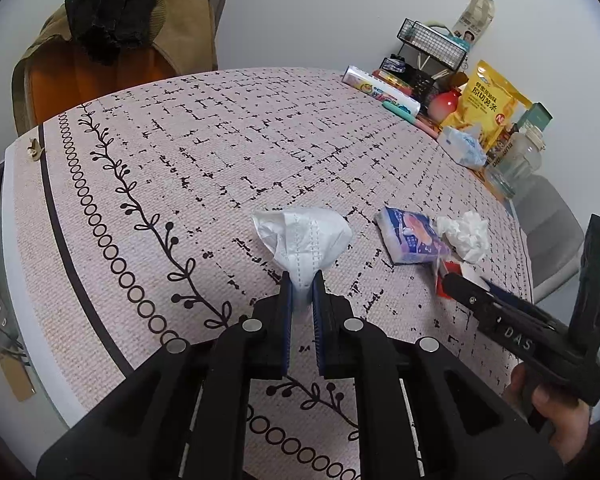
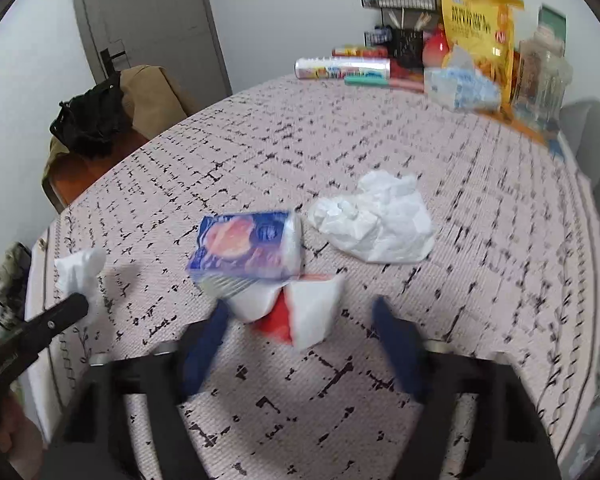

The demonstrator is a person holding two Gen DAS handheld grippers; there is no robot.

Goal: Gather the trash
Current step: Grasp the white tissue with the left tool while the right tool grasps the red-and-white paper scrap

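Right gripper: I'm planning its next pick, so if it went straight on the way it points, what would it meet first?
Probably the red-and-white wrapper, lying between the open right gripper fingers. The blue packet sits just past it. Blur leaves depth uncertain.

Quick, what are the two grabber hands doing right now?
Left gripper: closed, its fingers pinching the crumpled white tissue.
Right gripper: open around the red-and-white paper wrapper, not gripping it.
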